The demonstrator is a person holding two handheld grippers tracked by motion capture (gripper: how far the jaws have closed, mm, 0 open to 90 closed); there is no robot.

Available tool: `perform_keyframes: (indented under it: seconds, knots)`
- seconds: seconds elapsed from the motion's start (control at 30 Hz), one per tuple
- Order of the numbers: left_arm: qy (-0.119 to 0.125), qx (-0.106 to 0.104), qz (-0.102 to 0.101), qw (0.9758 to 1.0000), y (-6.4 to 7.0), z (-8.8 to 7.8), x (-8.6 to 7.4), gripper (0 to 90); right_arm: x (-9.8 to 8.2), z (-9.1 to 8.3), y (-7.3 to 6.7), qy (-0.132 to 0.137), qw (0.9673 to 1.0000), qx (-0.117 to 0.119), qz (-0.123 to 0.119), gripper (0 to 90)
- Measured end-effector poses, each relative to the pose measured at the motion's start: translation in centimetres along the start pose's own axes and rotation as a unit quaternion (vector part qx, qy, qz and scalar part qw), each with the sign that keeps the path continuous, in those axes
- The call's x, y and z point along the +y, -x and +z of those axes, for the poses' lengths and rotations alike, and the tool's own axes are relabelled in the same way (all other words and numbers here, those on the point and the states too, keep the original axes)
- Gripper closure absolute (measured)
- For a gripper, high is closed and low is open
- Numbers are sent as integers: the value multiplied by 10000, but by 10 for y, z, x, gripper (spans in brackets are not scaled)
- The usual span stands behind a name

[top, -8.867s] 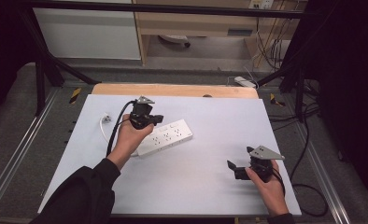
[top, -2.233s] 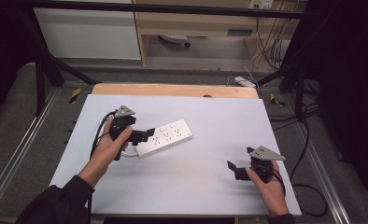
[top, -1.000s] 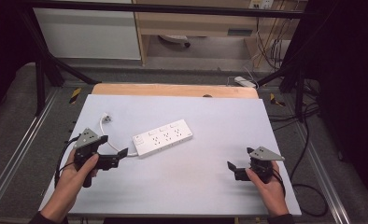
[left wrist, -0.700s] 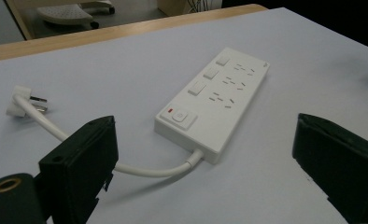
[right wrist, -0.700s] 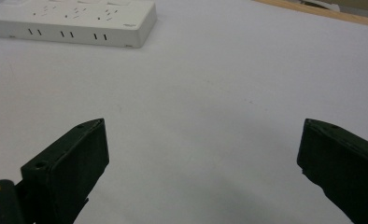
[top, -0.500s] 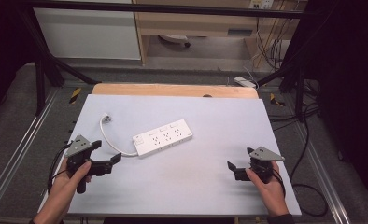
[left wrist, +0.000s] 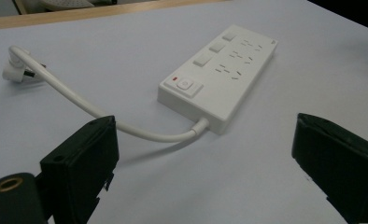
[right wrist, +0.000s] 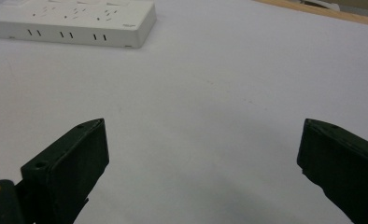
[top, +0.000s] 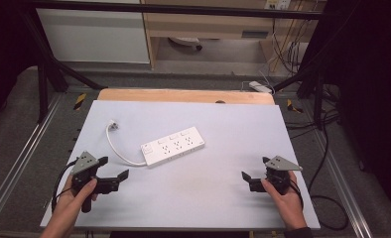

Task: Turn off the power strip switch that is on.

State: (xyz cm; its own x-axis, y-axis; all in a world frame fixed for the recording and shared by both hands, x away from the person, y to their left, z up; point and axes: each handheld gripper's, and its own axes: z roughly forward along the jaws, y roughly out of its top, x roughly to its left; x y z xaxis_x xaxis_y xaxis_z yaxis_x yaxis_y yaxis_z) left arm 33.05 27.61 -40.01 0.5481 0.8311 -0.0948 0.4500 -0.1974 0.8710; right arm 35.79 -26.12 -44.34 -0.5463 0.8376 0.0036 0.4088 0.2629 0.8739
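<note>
While both hands rested at the table's (top: 223,208) near edge, the left gripper (top: 115,174) and right gripper (top: 248,179) stood with jaws spread, empty; farther off, mid-table, lay the white power strip (top: 173,146), its cord (top: 118,148) curling leftward

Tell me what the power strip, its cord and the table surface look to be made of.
Power strip: apparently hard white plastic, smooth with a slight sheen and moulded edges. Cord: likely rubber or vinyl sheathing, since it bends in a soft curve. Table surface: a matte pale grey sheet, perhaps laminate, with a wooden strip along its far edge.
</note>
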Motion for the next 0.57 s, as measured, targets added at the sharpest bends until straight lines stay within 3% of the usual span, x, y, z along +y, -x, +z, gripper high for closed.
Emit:
perform_keyframes:
  seconds: [0.4,0.57]
  knots:
    - [-4,-7,-32,10000,2,-1,-17,76,-1,2,0,-46,10000,-34,-10,25]
    - [1,44,-10,10000,2,1,-22,80,-3,7,2,-224,9996,-162,30,27]
